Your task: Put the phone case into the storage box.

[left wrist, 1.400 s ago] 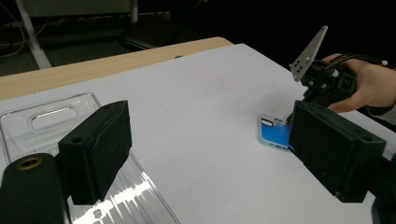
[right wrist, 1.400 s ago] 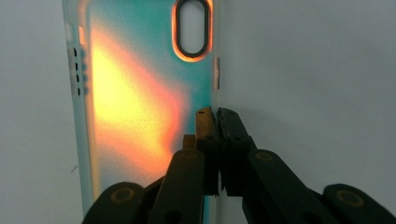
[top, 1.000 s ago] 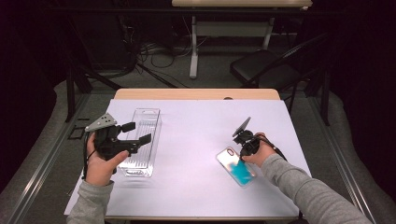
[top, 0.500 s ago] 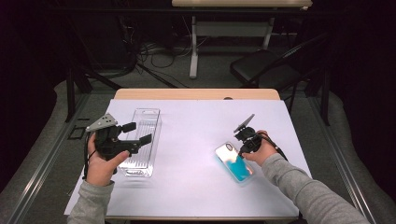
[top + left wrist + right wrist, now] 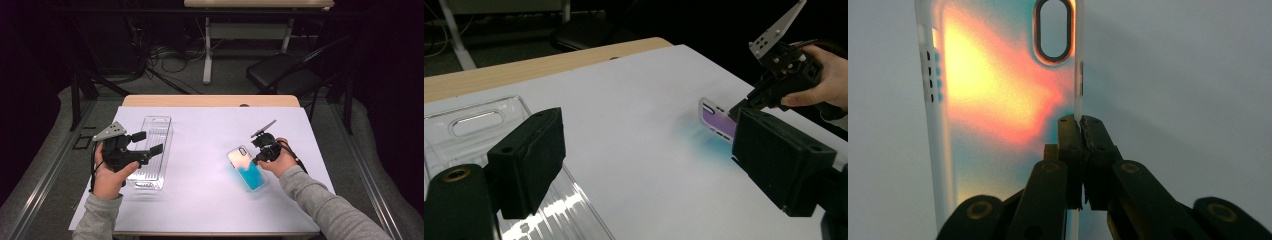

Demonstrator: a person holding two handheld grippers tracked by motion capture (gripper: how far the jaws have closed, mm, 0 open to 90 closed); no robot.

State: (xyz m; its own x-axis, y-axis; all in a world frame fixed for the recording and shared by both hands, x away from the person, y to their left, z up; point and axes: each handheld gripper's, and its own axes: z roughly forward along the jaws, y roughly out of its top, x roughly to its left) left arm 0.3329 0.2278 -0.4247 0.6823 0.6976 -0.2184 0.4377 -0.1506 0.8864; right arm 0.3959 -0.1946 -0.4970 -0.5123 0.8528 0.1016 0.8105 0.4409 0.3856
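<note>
Dark room, black surround; cables, a white table leg and a black chair [image 5: 285, 75] are seen on the grey floor beyond. Wooden table [image 5: 210, 101] is covered by a white sheet [image 5: 200, 165].

Item 1: iridescent phone case [image 5: 247, 167], translucent, blue-to-pink sheen, oval camera cut-out at its far end. It is laid flat on the sheet at the right, near the front edge, well apart from item 2.

Item 2: clear plastic tray [image 5: 150, 150], long and ribbed, laid lengthwise on the sheet at the left.

Right gripper [image 5: 260, 152]: held in the right hand, fingers [image 5: 1070, 150] clenched on the thin side wall of the phone case, one pad inside the rim and one outside, as seen in the right gripper view.

Left gripper [image 5: 146, 142]: held in the left hand above the tray, fingers [image 5: 526, 160] released and spread wide, nothing between them. A grey three-cornered plate is carried on top.
</note>
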